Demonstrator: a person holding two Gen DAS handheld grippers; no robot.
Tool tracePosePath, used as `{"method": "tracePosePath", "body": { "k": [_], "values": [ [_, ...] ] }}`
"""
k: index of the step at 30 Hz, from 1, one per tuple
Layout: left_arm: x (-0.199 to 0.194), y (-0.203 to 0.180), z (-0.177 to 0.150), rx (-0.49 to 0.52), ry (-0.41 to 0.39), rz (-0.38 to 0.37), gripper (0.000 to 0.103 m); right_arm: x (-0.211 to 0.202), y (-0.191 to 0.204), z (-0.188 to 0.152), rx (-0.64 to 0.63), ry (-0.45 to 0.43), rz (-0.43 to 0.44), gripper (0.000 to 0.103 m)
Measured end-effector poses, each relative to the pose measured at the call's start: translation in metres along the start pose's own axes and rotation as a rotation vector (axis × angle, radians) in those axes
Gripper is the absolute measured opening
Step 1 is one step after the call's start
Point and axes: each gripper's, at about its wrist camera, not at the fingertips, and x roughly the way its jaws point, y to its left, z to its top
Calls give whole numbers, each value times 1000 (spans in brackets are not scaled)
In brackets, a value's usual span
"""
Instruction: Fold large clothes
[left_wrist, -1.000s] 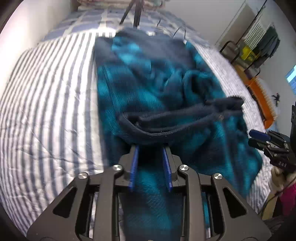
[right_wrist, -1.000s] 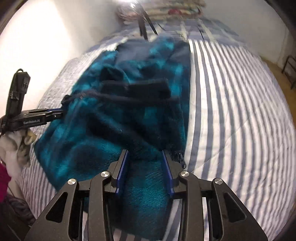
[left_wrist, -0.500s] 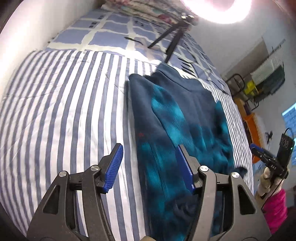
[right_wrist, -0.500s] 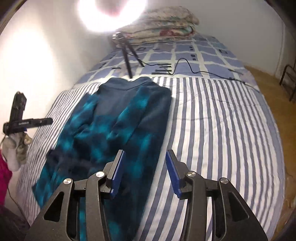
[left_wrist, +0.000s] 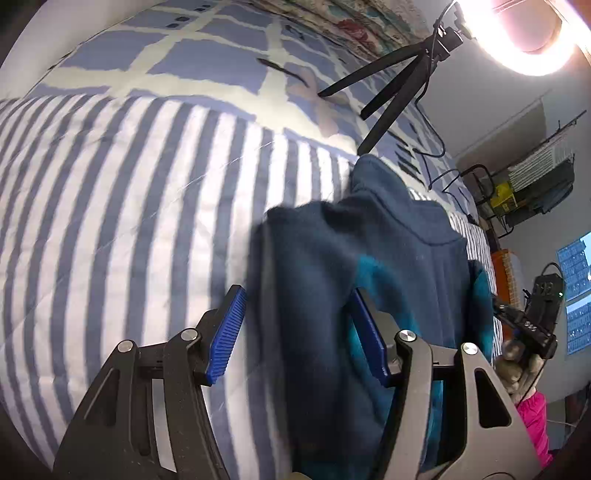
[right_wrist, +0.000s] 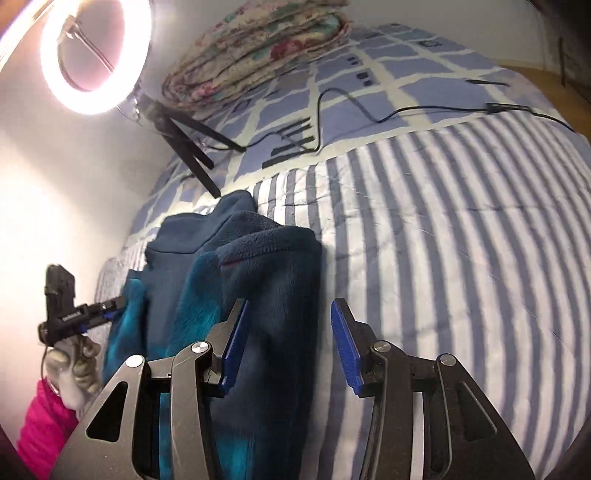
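Left wrist view: we see the fleece (left_wrist: 369, 288) lying folded lengthwise on the bed (left_wrist: 129, 192), both grippers' jaws apart, empty. Soft, floppy, light; we'd pinch its folded edge.

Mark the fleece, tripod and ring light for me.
fleece (left_wrist: 399, 258), left wrist view, dark blue upper back.
tripod (left_wrist: 391, 107), left wrist view, front leg.
ring light (right_wrist: 107, 103), right wrist view, glowing lower rim.
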Motion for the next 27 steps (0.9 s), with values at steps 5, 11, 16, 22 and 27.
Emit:
{"method": "tracePosePath", "body": {
  "k": [5,11,16,22,27],
  "values": [
    [16,-19,13,100,28,37,41,27,6,10,-31,28,6,44],
    [24,-36,9,169,1,81,12,39,19,21,-87,41,5,15],
    [5,-45,-1,189,-52,72,8,26,44,21,-204,6,-33,8],
    [-35,-65,-10,222,-118,56,8,-24,63,22,-234,-92,0,7],
    [-80,-88,-27,265,-171,31,7,-71,84,16,-265,-145,29,7]
  ]
}}
